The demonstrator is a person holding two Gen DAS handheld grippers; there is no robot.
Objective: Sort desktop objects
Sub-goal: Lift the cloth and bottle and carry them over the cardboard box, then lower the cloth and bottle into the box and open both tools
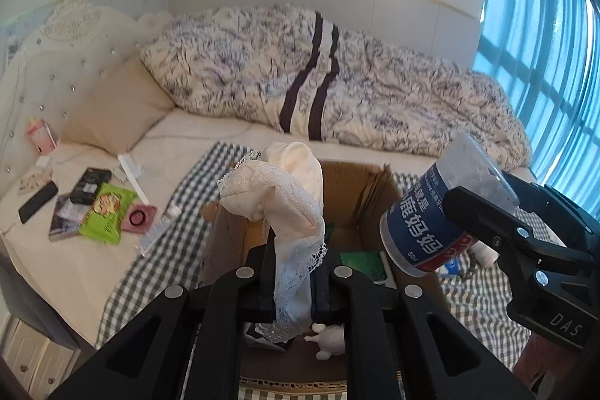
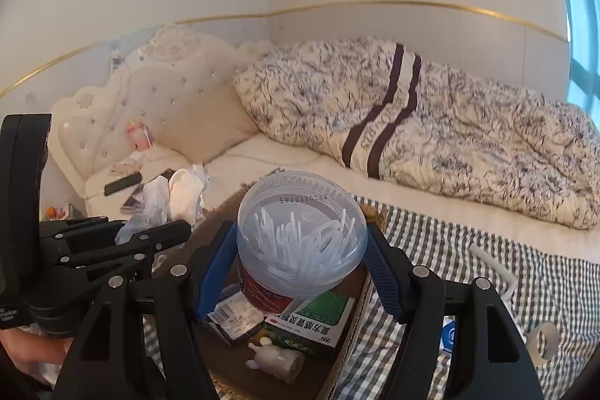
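A cream lace-trimmed cloth was gripped in the closed jaws of the left gripper and held above an open cardboard box, which rested on a checked blanket on the bed. A clear tub of cotton swabs was clamped between the blue-padded jaws of the right gripper, over the box's right side. Inside the box, a green medicine carton and a small white figurine were seen.
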